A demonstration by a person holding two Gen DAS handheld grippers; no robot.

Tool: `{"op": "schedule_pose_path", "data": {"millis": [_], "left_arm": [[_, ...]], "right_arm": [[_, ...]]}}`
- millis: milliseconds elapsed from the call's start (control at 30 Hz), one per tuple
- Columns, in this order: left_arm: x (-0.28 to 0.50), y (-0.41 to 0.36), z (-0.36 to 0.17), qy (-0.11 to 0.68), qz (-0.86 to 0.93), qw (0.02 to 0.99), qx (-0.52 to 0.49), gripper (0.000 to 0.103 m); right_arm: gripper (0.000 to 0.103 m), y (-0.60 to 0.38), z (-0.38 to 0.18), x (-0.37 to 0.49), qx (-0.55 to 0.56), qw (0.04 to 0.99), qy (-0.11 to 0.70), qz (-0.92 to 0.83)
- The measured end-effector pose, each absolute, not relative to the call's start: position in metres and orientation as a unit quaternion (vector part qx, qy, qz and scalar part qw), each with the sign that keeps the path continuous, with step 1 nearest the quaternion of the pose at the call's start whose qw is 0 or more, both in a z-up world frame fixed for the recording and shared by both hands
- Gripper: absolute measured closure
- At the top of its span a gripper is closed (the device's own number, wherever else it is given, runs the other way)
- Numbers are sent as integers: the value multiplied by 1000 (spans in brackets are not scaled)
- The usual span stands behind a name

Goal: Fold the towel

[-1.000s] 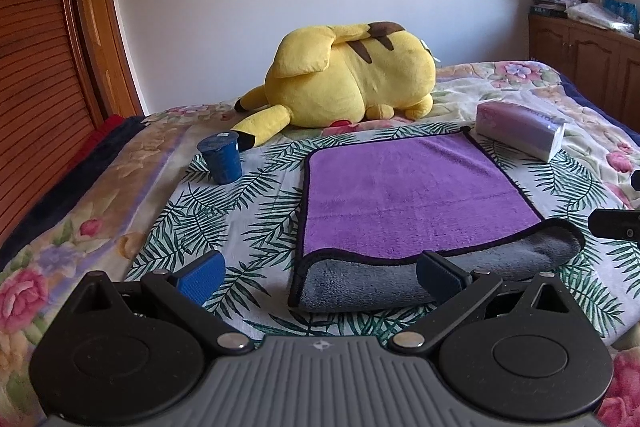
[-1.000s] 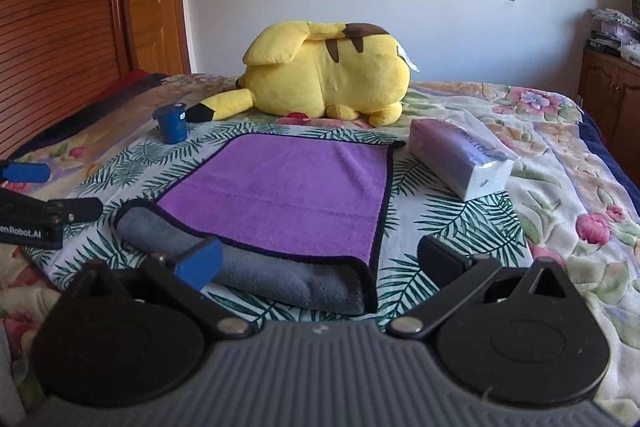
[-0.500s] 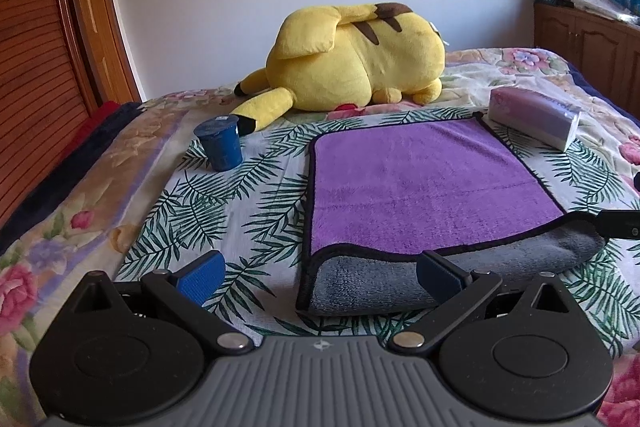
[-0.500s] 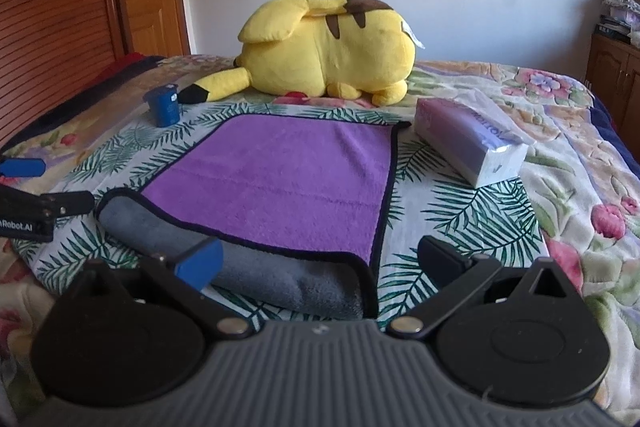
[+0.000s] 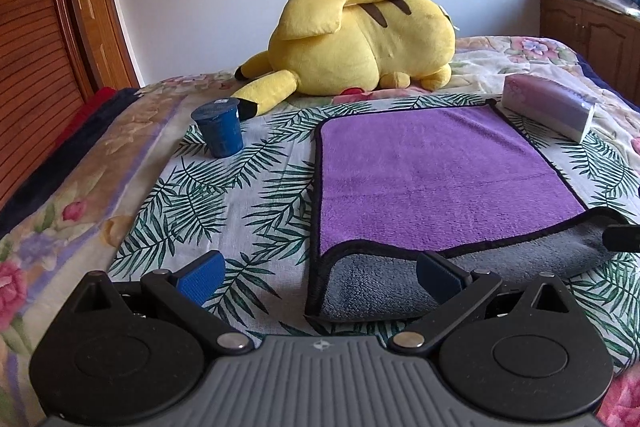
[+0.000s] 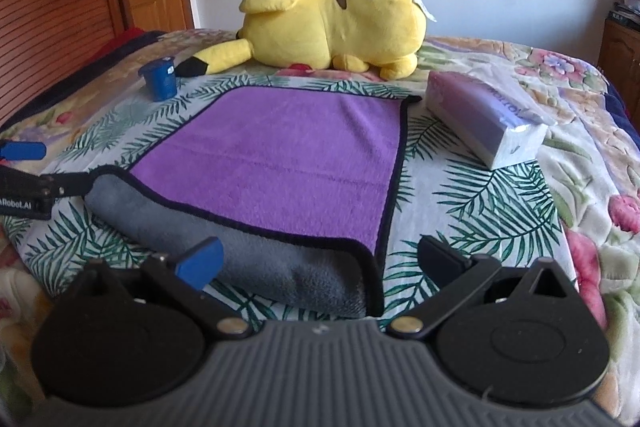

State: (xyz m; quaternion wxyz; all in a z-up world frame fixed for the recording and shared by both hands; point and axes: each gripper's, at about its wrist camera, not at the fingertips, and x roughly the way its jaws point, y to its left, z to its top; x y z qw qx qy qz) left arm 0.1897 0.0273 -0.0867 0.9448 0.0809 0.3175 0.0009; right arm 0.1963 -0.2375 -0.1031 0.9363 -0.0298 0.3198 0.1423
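One purple-and-grey microfibre towel (image 5: 440, 175) on the bed, near edge rolled over.
Two tools, left tool (image 5: 320, 273) and right tool (image 6: 320, 259), both spread wide, empty, at the towel's near edge.

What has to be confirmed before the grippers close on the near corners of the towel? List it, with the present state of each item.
1. Left gripper open: ok, fingers spread wide with nothing between them.
2. Right gripper open: ok, also holding nothing.
3. Each gripper lined up on a near corner of the towel: ok, the left-hand corner sits between the left gripper's fingers, the right-hand corner between the right's.
4. Near edge flat: not ok, it is rolled over, grey underside showing.
5. Fold path clear: ok, blue cup, tissue pack and yellow plush toy lie off the towel.
6. Fingers touching the fabric: cannot tell.
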Motion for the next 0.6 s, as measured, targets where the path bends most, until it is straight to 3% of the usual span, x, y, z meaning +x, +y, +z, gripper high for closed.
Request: {"op": "schedule_pose_path", "data": {"millis": [233,433,533,600], "left_arm": [[203,34,-91,329,-7,942,67,0],[213,39,-95,338,-23,939,54,6],[218,41,-99,346,-29,936,50,12],[221,43,-101,353,-34,934,44,17]], "right_arm": [[0,-238,-110,205,-28,930,335,145],[2,-240,-116,210,-24,925,351,147],[16,-241,-118,213,-21,920,361,151],[16,-242,-120,215,-16,917,367,152]]}}
